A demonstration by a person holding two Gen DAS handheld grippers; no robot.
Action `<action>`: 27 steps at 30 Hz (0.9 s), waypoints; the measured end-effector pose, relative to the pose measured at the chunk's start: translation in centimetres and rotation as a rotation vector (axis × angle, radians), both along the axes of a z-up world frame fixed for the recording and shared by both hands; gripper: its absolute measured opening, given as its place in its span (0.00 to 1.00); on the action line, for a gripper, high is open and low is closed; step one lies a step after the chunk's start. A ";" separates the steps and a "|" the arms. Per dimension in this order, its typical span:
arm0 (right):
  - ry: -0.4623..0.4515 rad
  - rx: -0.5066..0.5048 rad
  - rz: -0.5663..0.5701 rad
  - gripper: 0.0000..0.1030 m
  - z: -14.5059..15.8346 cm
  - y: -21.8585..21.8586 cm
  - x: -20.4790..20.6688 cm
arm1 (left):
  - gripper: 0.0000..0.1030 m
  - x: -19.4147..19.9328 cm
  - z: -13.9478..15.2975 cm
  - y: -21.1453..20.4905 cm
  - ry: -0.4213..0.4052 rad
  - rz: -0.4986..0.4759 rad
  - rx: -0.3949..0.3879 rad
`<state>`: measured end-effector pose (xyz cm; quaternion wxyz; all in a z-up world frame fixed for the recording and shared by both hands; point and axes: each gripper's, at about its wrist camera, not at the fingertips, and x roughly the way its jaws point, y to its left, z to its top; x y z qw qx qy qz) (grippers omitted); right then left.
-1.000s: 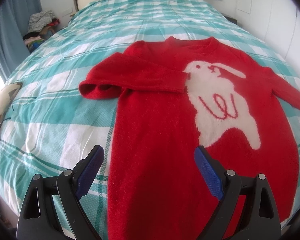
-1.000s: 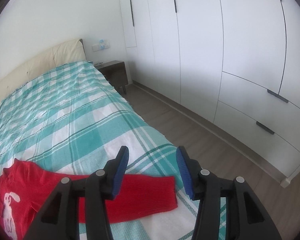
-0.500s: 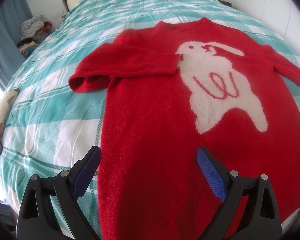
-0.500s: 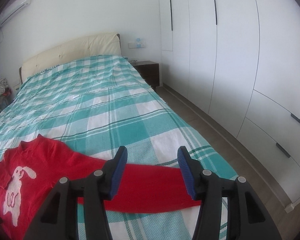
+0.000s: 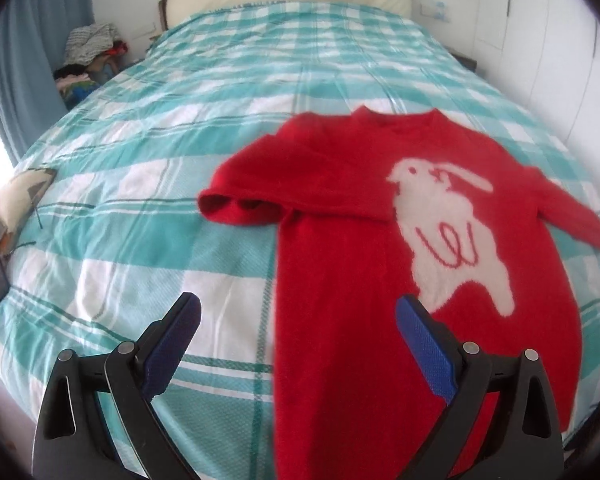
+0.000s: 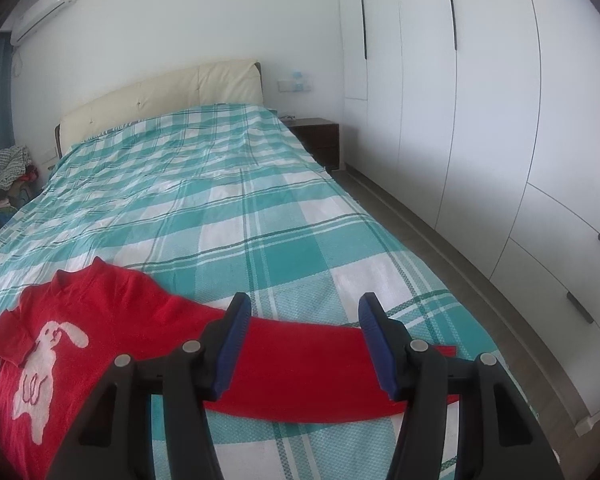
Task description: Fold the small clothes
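Observation:
A red sweater (image 5: 340, 280) with a white rabbit (image 5: 452, 232) lies flat on the bed, face up. Its left sleeve (image 5: 300, 196) is folded across the chest. Its right sleeve (image 6: 312, 364) stretches out toward the bed's right edge. My left gripper (image 5: 296, 332) is open and empty above the sweater's lower left edge. My right gripper (image 6: 304, 336) is open and empty, hovering just over the stretched right sleeve. The sweater body also shows in the right wrist view (image 6: 60, 344).
The bed has a teal and white checked cover (image 5: 180, 160) and a cream headboard (image 6: 160, 96). A pile of clothes (image 5: 88, 48) sits at the far left. A dark nightstand (image 6: 320, 140) and white wardrobes (image 6: 480, 120) stand right of the bed. A cushion (image 5: 12, 200) lies at the left edge.
My left gripper has pulled back and swung left, so the sweater sits further right in its view. My right gripper has turned toward the bed and come over the outstretched sleeve.

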<state>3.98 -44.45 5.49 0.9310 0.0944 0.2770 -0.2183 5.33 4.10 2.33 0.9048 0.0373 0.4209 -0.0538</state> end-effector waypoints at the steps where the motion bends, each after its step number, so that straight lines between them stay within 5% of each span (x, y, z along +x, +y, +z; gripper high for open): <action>1: -0.001 0.003 0.004 0.54 0.0 0.0 0.0 | 0.96 0.5 0.9 0.7 -0.017 0.008 -0.012; 3: 0.001 0.009 0.016 0.55 0.0 0.1 0.2 | 0.96 1.9 2.0 0.6 -0.031 -0.032 0.005; 6: 0.010 0.016 0.034 0.55 -0.2 0.5 0.5 | 0.96 4.1 1.7 -2.9 -0.034 -0.201 0.132; 12: 0.014 -0.010 0.053 0.55 -0.3 1.6 1.0 | 0.83 7.3 -5.2 -10.3 0.001 -0.522 0.445; 14: 0.017 -0.029 0.055 0.55 -0.3 1.9 1.0 | 0.77 8.6 -7.1 -11.0 0.038 -0.554 0.463; 16: 0.020 -0.040 0.059 0.55 -0.4 2.1 1.1 | 0.72 10.2 -7.7 -10.9 0.069 -0.546 0.391; 18: 0.024 -0.041 0.062 0.55 -0.5 2.2 1.2 | 0.56 11.6 -7.6 -10.3 0.098 -0.527 0.274; 20: 0.030 -0.039 0.067 0.55 -0.6 2.2 1.4 | 0.07 12.7 -7.6 -9.5 0.138 -0.493 0.179; 24: 0.030 -0.043 0.079 0.55 -0.7 2.5 1.7 | 0.06 13.1 -4.0 -4.7 0.076 -0.328 0.002; 27: 0.019 -0.057 0.093 0.55 -0.4 2.8 1.5 | 0.06 13.3 0.1 3.5 0.008 -0.074 -0.188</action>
